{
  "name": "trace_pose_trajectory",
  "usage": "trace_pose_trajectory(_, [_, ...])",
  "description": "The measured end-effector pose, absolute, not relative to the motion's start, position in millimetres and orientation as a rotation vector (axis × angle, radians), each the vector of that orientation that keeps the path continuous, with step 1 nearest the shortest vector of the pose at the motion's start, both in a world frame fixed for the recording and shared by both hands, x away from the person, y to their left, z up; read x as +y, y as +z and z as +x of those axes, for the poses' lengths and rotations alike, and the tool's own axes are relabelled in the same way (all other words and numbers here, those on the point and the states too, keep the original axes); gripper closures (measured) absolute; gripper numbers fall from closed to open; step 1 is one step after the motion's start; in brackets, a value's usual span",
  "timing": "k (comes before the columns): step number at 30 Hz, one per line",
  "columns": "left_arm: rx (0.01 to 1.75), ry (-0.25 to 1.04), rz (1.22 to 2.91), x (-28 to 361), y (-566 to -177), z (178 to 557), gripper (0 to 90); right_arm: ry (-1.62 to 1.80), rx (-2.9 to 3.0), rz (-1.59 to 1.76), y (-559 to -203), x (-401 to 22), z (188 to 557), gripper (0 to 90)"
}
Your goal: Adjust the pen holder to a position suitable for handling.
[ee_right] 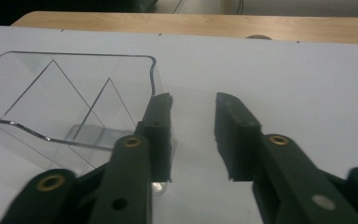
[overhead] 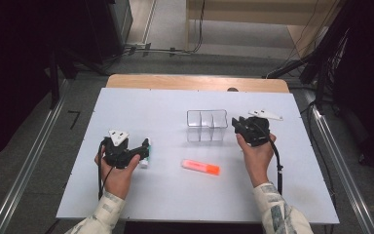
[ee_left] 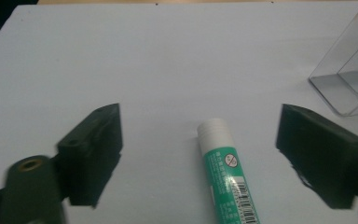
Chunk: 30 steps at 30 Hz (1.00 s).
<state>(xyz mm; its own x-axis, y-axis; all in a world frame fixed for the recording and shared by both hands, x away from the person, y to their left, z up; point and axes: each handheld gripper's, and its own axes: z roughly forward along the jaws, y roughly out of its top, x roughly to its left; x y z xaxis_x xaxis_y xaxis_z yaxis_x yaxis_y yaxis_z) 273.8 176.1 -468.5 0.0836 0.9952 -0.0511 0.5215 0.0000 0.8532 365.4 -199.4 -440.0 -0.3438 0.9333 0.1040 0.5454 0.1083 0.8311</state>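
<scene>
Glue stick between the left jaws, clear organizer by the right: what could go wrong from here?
The glue stick lies loose between the open jaws of the left gripper, nearer one side; closing off-centre could roll or skew it. The right gripper has one jaw against the clear organizer wall with nothing gripped; a nudge could slide this light tray. The orange highlighter lies in the carrying path.

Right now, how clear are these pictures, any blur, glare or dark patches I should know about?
High view: the white table is evenly lit, the surroundings fall dark, and the orange highlighter looks soft. Left gripper view: the glue stick reads sharply, while the near claw parts smear at the bottom edge. Right gripper view: the clear plastic organizer catches pale reflections along its rim, and the near claw arms are out of focus.
</scene>
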Motion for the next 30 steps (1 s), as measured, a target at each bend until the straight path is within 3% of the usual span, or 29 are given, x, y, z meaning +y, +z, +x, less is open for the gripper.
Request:
trace_pose_trajectory(1, [1.527,0.824,1.615,175.4,-467.4,273.4,43.4,1.123,1.954,1.416,-441.1,-199.4,364.3,84.8])
trace_pose_trajectory(3, [1.487,0.829,1.607,174.6,-463.2,273.8,67.5,1.130,1.965,1.406,-442.4,-200.3,363.9,88.0])
trace_pose_trajectory(5, [1.464,0.840,1.621,170.4,-461.9,275.5,81.9,1.124,1.984,1.408,-444.0,-200.7,364.7,88.1])
trace_pose_trajectory(7, [1.455,0.836,1.629,167.0,-462.1,277.3,88.5,1.122,1.992,1.405,-445.7,-201.2,366.1,88.0])
trace_pose_trajectory(16, [1.386,0.781,1.700,116.6,-464.9,303.4,90.0,1.103,2.018,1.416,-454.9,-195.1,373.1,88.0])
trace_pose_trajectory(30, [1.383,0.737,1.702,84.9,-466.3,330.5,90.0,1.109,2.030,1.420,-463.9,-190.9,379.8,88.0])
